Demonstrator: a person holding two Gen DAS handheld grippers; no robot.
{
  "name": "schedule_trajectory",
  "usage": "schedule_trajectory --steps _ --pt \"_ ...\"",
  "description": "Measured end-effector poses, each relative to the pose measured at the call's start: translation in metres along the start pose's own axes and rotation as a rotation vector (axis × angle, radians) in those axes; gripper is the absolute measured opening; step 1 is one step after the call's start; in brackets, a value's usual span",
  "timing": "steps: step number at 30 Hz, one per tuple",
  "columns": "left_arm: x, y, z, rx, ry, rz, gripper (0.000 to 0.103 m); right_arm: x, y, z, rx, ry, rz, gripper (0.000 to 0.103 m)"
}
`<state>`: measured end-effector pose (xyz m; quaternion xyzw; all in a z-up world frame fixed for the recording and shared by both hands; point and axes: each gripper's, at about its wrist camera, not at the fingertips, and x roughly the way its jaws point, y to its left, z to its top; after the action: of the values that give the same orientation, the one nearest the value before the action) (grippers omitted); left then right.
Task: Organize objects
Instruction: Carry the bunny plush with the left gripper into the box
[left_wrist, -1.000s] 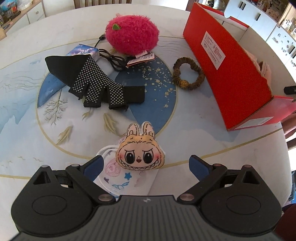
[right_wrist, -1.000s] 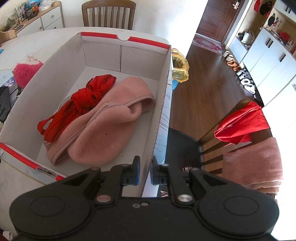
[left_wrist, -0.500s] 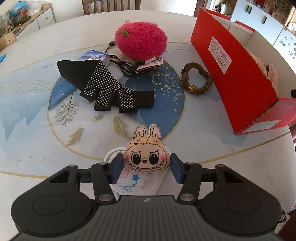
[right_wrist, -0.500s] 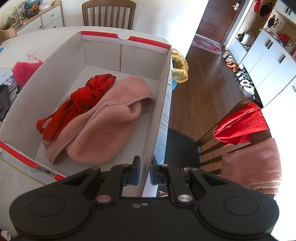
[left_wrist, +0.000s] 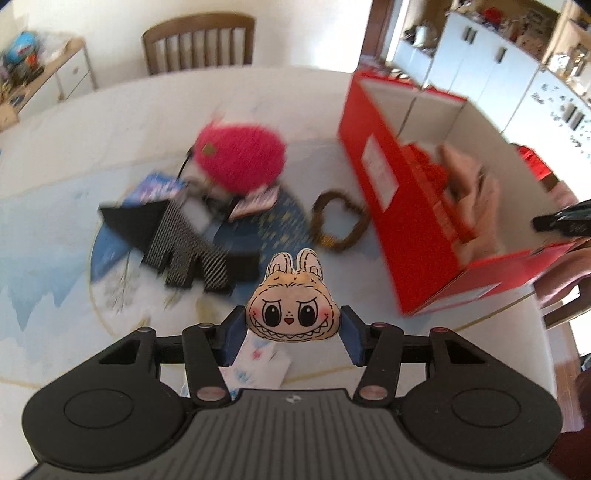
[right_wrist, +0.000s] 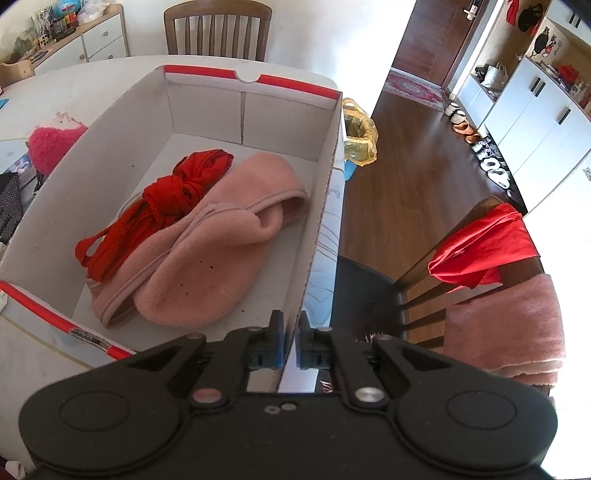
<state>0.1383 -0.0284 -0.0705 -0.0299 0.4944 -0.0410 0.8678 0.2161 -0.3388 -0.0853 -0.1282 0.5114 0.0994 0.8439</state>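
Hanging between the pads of the left tool (left_wrist: 292, 325), the rabbit-faced plush (left_wrist: 292, 303) is pinched at its cheeks, face toward the camera, clear of the desk (left_wrist: 66, 266). The red box (left_wrist: 402, 236) lies ahead and to its right, so the coming carry probably goes that way. The right tool (right_wrist: 290, 341) is clamped on the box's near wall (right_wrist: 317, 236), apparently steadying it.

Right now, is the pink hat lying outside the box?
No. In the right wrist view the pink hat lies inside the box, next to a red cloth bundle.
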Motion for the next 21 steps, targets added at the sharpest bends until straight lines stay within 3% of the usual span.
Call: schedule_trajectory --steps 14,21 --pt "-0.017 -0.063 0.077 0.17 -0.071 -0.112 0.053 0.0 0.001 0.0 -0.016 -0.003 0.008 0.006" --pt "0.007 -0.107 0.108 0.294 -0.082 -0.099 0.053 0.001 0.0 0.0 -0.018 -0.005 0.013 0.006"
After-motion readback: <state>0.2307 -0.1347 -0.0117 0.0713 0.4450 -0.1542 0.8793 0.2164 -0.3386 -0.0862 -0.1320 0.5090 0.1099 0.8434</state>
